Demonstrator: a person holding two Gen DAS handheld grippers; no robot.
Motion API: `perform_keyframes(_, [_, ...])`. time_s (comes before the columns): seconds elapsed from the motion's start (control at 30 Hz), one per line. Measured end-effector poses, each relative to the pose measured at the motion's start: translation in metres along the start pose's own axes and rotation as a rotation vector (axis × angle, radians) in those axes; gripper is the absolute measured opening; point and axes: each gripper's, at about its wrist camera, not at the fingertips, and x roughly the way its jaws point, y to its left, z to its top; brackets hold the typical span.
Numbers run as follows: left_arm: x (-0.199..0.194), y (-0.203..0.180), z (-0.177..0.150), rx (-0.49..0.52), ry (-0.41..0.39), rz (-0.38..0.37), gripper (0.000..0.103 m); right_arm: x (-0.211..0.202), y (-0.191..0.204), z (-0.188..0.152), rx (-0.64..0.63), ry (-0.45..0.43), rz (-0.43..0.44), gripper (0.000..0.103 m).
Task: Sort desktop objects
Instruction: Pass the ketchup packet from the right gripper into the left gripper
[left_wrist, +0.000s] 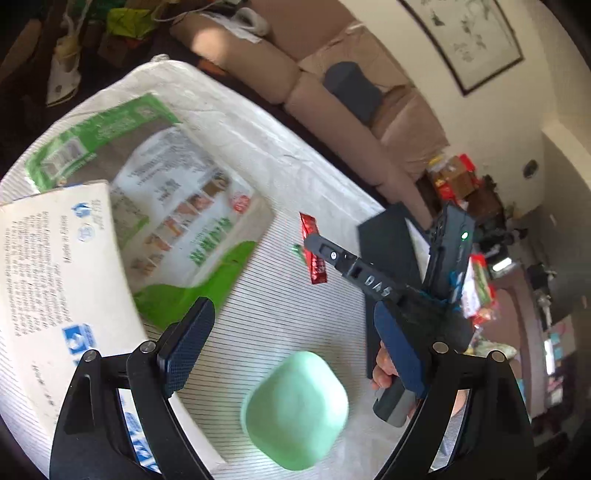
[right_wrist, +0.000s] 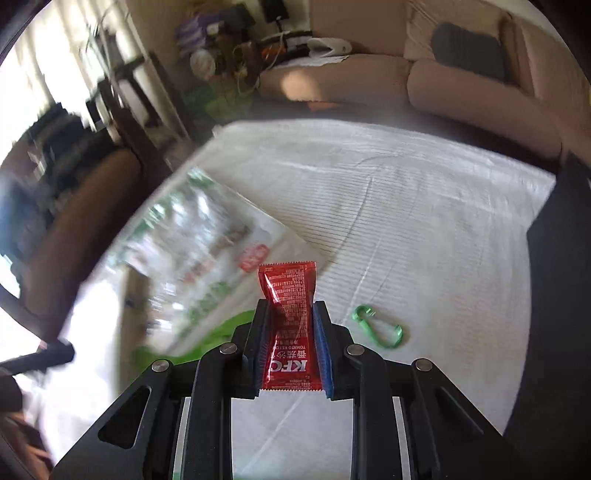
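My right gripper (right_wrist: 290, 332) pinches a glossy red ketchup sachet (right_wrist: 290, 314) over the white ribbed cloth (right_wrist: 424, 206); a green metal carabiner (right_wrist: 380, 326) lies just right of the sachet. Only my left gripper (left_wrist: 295, 332), jaws spread wide and empty, shows the smooth mint-green rounded case (left_wrist: 295, 410) near the sachet (left_wrist: 313, 254), beside a shiny green-printed bag (left_wrist: 177, 206).

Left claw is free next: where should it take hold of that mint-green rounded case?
Grip the mint-green case across its two flatter sides, coming down from above. It lies flat on the white cloth, a rounded square with nothing against it, and the open left claw likely spans it. Close near mid-height; its smooth, curved shell could slip.
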Motion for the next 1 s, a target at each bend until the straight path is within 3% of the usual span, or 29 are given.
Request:
perform_keyframes(0.17, [-0.011, -0.03, -0.032, 0.167, -0.047, 0.036, 0.087, -0.053, 0.0, -0.008, 0.198, -0.014, 0.274, 0.023])
perform_keyframes(0.33, [-0.022, -0.055, -0.042, 0.271, -0.092, 0.056, 0.087, -0.085, 0.023, -0.02, 0.218, 0.017, 0.34, 0.023])
perform_keyframes(0.43, [-0.018, -0.067, -0.041, 0.35, -0.075, 0.117, 0.083, -0.093, 0.041, -0.031, 0.21, 0.046, 0.386, 0.023])
perform_keyframes(0.47, [-0.015, -0.068, -0.042, 0.371, -0.061, 0.141, 0.078, -0.095, 0.046, -0.034, 0.214, 0.054, 0.405, 0.023])
perform_keyframes(0.53, [-0.008, -0.067, -0.043, 0.378, -0.03, 0.157, 0.057, -0.096, 0.052, -0.039, 0.219, 0.067, 0.433, 0.023])
perform_keyframes(0.67, [0.002, -0.061, -0.041, 0.328, 0.018, 0.11, 0.03, -0.096, 0.058, -0.045, 0.203, 0.081, 0.434, 0.023])
perform_keyframes(0.7, [0.003, -0.062, -0.04, 0.335, 0.017, 0.106, 0.019, -0.094, 0.059, -0.046, 0.201, 0.09, 0.43, 0.023])
perform_keyframes(0.9, [0.004, -0.046, -0.035, 0.22, 0.032, 0.003, 0.01, -0.089, 0.05, -0.047, 0.203, 0.086, 0.432, 0.02])
perform_keyframes(0.93, [0.004, -0.042, -0.034, 0.203, 0.031, -0.003, 0.005, -0.089, 0.049, -0.045, 0.203, 0.089, 0.436, 0.021])
perform_keyframes(1.0, [0.002, -0.034, -0.031, 0.176, 0.022, 0.001, 0.005, -0.09, 0.043, -0.042, 0.221, 0.085, 0.436, 0.024])
